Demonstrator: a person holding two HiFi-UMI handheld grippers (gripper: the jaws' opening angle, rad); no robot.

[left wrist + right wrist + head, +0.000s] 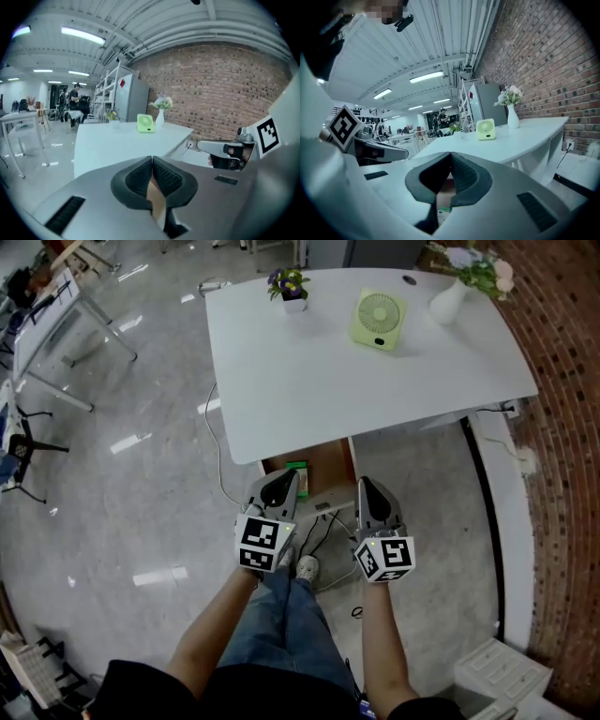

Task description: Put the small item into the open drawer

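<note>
— Which step are we at?
— We judge the placing step done. The small item (pixel 296 468) lies inside the open drawer (pixel 330 465) under the white table (pixel 356 381), left of the drawer's middle.

— And our tools?
— The left gripper (pixel 280 486) has its pads pressed together with nothing between them. The right gripper (pixel 367 491) is likewise closed and empty. Both hang just in front of the drawer.

— What does the next move call for?
— Little, we think, since nothing is left to carry. At most we check that the item sits well inside, away from the front edge, in case the drawer gets pushed in.

— How does the item look?
— It is small and green, with a pale patch. In the right gripper view we glimpse it below the jaws, on the brown drawer floor. We cannot make out finer detail.
</note>
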